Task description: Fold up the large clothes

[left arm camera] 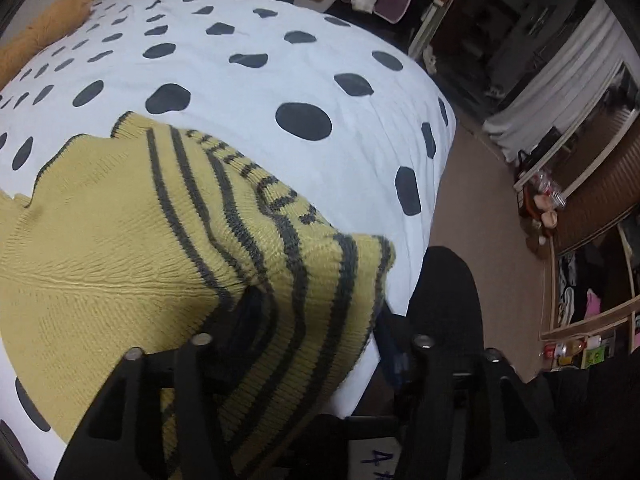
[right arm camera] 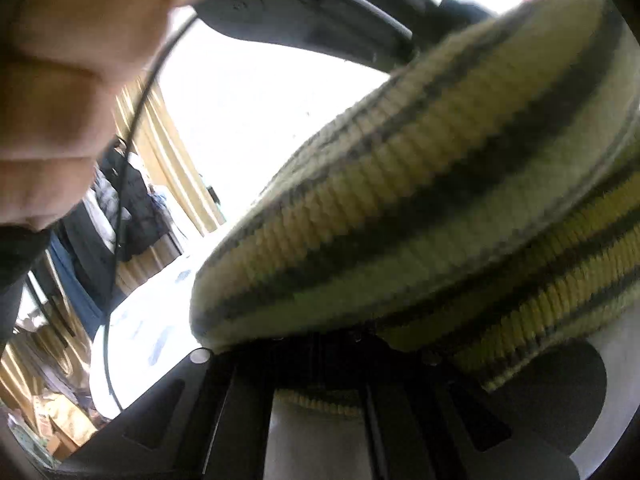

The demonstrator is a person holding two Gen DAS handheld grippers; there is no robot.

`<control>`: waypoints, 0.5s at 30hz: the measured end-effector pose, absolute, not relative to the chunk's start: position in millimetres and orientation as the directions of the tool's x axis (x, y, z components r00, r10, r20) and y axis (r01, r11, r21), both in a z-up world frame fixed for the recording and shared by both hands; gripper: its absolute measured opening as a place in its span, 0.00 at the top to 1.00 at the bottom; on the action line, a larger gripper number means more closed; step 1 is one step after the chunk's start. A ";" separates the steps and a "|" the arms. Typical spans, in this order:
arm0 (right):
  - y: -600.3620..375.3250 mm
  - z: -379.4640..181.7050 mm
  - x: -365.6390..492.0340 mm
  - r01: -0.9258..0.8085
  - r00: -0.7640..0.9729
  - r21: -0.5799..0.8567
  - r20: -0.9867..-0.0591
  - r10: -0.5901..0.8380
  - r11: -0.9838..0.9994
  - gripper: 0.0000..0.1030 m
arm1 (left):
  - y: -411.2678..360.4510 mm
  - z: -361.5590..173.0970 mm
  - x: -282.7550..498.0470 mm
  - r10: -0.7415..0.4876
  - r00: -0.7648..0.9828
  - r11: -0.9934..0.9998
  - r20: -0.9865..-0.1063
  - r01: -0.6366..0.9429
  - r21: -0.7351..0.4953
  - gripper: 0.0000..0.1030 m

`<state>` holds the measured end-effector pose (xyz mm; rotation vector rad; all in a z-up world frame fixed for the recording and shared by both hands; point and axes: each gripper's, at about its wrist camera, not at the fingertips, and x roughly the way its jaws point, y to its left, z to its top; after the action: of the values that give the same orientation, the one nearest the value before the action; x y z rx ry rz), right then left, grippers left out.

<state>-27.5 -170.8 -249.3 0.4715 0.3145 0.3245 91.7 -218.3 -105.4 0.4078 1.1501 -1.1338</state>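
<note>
My left hand-held gripper (left arm camera: 308, 320) is clamped on the striped hem of the yellow sweater (left arm camera: 120, 248), which lies spread on the spotted bed (left arm camera: 248, 80). My right hand-held gripper (right arm camera: 320, 344) pinches the same sweater's lifted edge.

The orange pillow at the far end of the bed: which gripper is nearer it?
Cannot tell. The left gripper holds the sweater at the bed's near edge, far from the pillow; the right view shows no pillow.

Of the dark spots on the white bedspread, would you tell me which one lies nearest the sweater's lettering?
The big oval spot on the bedspread, just up and right of the yellow sweater lettering; every other spot sits farther off.
</note>
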 end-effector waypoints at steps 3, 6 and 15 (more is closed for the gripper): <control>-170.1 -238.2 -38.2 -0.245 0.890 0.436 -0.253 0.379 0.866 0.90 | -215.0 -94.9 93.0 -0.534 -0.055 0.428 -0.843 0.843 -0.326 0.24; -182.4 -224.9 -56.7 -0.258 0.861 0.410 -0.312 0.401 0.875 0.61 | -194.9 -66.0 101.1 -0.618 -0.068 0.438 -0.783 0.797 -0.415 0.24; -319.0 -113.9 -91.1 -0.002 0.853 0.440 -0.467 0.231 0.898 0.16 | -47.2 -35.7 147.5 -0.465 0.368 0.842 -0.805 0.466 -0.273 0.13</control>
<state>-91.1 -319.0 -113.9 0.4432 0.5383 0.1271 147.5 -47.2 -35.7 0.0011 1.0332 -0.5974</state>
